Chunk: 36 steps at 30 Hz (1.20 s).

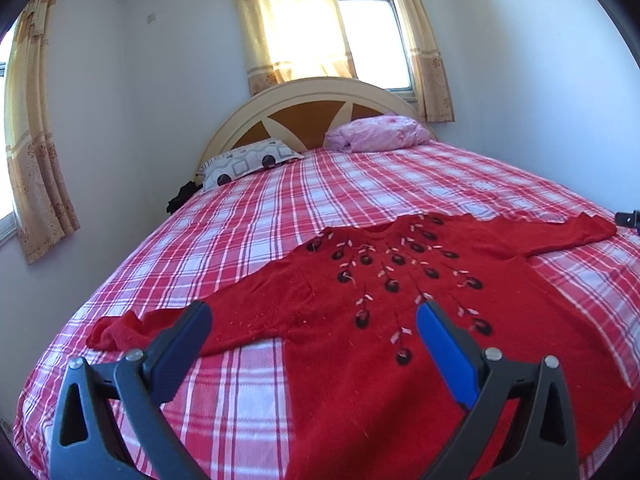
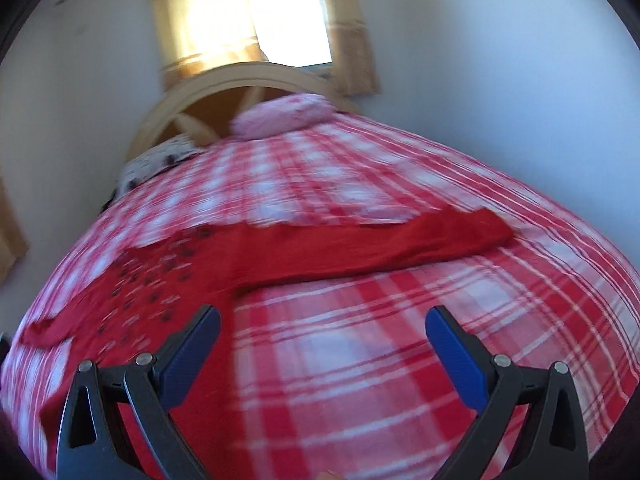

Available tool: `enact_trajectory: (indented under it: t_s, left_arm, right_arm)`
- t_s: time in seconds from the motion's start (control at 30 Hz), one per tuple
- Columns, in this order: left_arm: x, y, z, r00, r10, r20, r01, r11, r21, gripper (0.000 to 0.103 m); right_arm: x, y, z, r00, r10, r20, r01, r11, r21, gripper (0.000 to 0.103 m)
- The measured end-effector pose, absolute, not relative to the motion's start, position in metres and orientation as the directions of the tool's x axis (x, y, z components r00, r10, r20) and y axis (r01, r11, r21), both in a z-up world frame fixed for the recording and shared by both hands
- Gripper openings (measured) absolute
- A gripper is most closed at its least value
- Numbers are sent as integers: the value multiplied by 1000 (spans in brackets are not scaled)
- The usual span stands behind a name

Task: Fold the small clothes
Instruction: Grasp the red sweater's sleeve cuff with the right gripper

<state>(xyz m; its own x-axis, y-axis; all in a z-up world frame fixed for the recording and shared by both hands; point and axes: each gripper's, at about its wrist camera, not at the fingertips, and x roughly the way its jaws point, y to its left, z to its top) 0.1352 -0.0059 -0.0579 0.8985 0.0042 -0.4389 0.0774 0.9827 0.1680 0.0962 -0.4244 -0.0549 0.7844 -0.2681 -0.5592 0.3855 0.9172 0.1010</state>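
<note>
A red sweater with dark flower beads on its chest lies flat, front up, on the plaid bed, both sleeves spread out. My left gripper hovers open over its left side, nothing between the blue pads. The left sleeve end is bunched near the bed's left edge. In the blurred right wrist view the sweater lies to the left and its right sleeve stretches across ahead. My right gripper is open above bare plaid sheet, short of that sleeve.
A patterned grey pillow and a pink pillow rest against the arched headboard. Curtained windows and white walls stand behind. A dark object sits beside the bed at the left wall. A tip of the other gripper shows at the right edge.
</note>
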Motion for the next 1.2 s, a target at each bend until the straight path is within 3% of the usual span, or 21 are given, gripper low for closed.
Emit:
enact_trajectory:
  t_s: [0.1, 0.27, 0.63, 0.83, 0.9, 0.97, 1.07, 1.2]
  left_arm:
    - [161, -1, -69, 887, 24, -462, 64, 983, 173, 103]
    - [195, 8, -89, 858, 28, -512, 48, 990, 135, 103]
    - [229, 33, -117, 826, 50, -562, 3, 996, 93, 103]
    - [232, 44, -124, 817, 29, -576, -6, 999, 42, 103]
    - [232, 45, -123, 818, 25, -575, -7, 999, 34, 103]
    - [232, 46, -123, 818, 23, -575, -7, 999, 31, 103]
    - [232, 51, -124, 817, 17, -576, -8, 1000, 17, 103]
    - [233, 55, -126, 810, -2, -586, -5, 1000, -11, 103]
  right_arm:
    - [117, -493, -58, 730, -349, -587, 507, 853, 124, 99]
    - [146, -580, -77, 666, -344, -662, 605, 768, 211, 78]
    - [170, -660, -93, 589, -399, -703, 715, 662, 224, 68]
    - [178, -682, -111, 582, -343, -737, 722, 635, 275, 54]
    - [180, -686, -114, 591, -336, -733, 718, 634, 288, 48]
    - [182, -688, -113, 591, -335, -734, 715, 639, 284, 32]
    - [185, -692, -112, 602, -306, -737, 708, 631, 316, 18]
    - [190, -679, -101, 616, -309, -724, 691, 653, 309, 15]
